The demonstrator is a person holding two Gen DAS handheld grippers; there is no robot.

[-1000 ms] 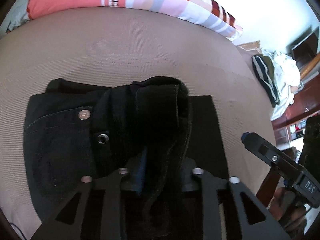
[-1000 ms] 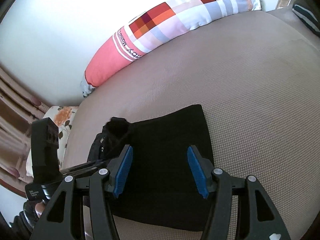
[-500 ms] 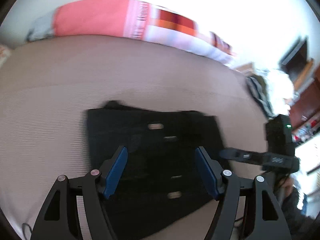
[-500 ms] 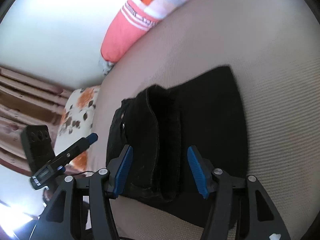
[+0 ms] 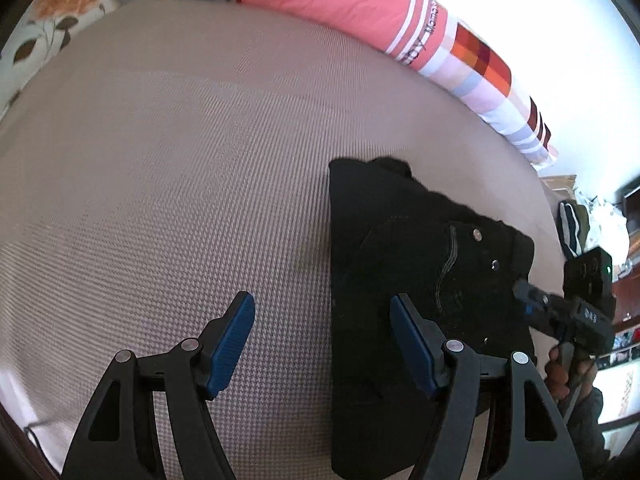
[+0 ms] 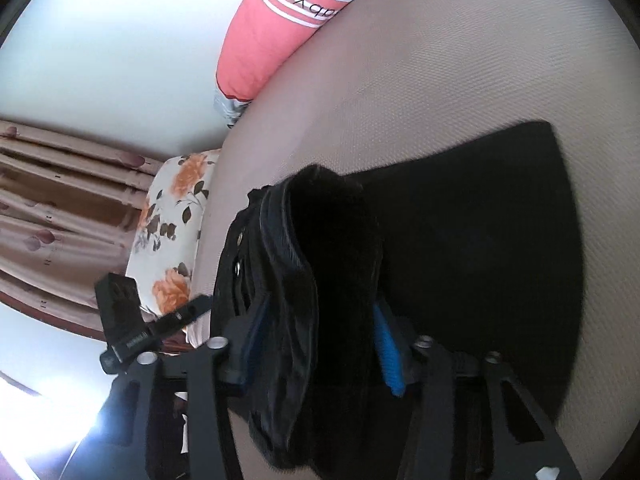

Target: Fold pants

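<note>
Over on the left, the left gripper (image 5: pixel 322 344) hangs spread and empty above the beige bed (image 5: pixel 180 184), its right finger just over the left edge of the folded black pants (image 5: pixel 420 260). Further right, the right gripper (image 6: pixel 320 344) has just been closing and pinches a raised fold of them.

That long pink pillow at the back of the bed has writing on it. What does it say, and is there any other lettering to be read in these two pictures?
"Mama" and "baby": on the long pink pillow, along its white stripes; a few letters are cut off.
Pale letters on the right tool, seen in the left view: too blurred to read.
Small white label on the left tool, seen in the right view: too small to read.
Black pants: no lettering seen.
</note>
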